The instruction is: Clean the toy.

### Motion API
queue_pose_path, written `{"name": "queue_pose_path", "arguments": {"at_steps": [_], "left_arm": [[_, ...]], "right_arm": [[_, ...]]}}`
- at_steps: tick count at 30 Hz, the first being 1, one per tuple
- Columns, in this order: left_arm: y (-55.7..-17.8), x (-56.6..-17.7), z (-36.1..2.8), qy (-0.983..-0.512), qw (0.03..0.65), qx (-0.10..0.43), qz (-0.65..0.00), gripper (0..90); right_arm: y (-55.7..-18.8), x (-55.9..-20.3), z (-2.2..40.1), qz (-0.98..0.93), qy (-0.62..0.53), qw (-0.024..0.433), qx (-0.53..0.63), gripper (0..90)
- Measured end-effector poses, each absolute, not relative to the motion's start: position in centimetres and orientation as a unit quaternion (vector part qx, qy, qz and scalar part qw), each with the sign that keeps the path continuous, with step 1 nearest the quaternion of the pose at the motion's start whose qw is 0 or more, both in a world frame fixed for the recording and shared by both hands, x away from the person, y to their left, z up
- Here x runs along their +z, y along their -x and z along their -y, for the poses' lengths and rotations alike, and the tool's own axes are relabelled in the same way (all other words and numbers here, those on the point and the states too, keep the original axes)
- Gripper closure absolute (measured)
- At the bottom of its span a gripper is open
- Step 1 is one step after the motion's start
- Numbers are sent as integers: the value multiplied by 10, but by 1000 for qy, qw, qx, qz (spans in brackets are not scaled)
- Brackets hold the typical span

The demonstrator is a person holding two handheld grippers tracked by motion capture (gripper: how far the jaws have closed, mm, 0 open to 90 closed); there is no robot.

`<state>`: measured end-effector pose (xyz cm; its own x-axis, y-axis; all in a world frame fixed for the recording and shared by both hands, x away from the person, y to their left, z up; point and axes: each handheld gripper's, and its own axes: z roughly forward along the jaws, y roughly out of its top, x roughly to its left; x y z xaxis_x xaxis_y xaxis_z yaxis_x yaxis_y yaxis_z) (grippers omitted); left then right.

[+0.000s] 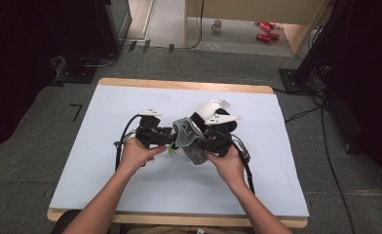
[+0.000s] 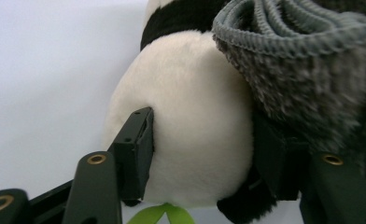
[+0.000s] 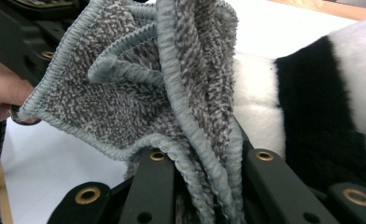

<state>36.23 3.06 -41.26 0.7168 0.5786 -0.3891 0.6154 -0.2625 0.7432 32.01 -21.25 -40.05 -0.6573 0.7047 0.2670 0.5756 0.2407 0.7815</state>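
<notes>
A black-and-white plush toy (image 1: 209, 108) lies at the middle of the white-covered table (image 1: 130, 185), with a grey knitted cloth (image 1: 189, 136) bunched against it. In the left gripper view the toy's white body (image 2: 195, 116) bulges between the jaws of my left gripper (image 2: 202, 126). The jaws stand apart, and the left fingertip (image 2: 141, 121) rests against the fur. The cloth (image 2: 302, 70) hangs over the other jaw. My right gripper (image 3: 209, 158) is shut on folds of the cloth (image 3: 139, 93), with the toy (image 3: 312, 93) just behind. From above, the left gripper (image 1: 169, 139) and right gripper (image 1: 203, 141) meet tip to tip.
A green tag (image 2: 165, 214) hangs under the toy. The table's wooden edge (image 1: 179, 85) runs along the far side. On the floor beyond it are a mug (image 1: 217, 25) and red cans (image 1: 266, 30). Cables lie on the floor at the right (image 1: 325, 141).
</notes>
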Motion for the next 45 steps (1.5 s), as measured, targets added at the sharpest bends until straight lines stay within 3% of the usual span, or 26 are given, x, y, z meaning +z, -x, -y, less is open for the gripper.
{"name": "queue_pose_path", "arguments": {"at_steps": [4,11,16,20,25,33,45], "left_arm": [[-366,-406,-43,-794,495,2,-352,421],[-385,-428,-37,-806,489,-47,-330,395],[-387,-431,-35,-806,493,-53,-323,614],[-388,-429,-35,-803,486,-53,-341,696],[-390,-429,-37,-797,487,-59,-353,715],[-393,-431,-38,-792,482,-52,-372,725],[-394,-432,-41,-786,485,-52,-378,728]], "right_arm": [[-322,-399,218,-782,-414,70,460,793],[-324,-399,218,-782,-418,65,458,793],[-325,-397,220,-777,-428,61,457,795],[-313,-387,203,-782,-403,82,468,799],[-303,-397,175,-805,-368,119,449,802],[-305,-430,177,-802,-363,132,455,805],[-307,-464,166,-836,-355,109,403,806]]}}
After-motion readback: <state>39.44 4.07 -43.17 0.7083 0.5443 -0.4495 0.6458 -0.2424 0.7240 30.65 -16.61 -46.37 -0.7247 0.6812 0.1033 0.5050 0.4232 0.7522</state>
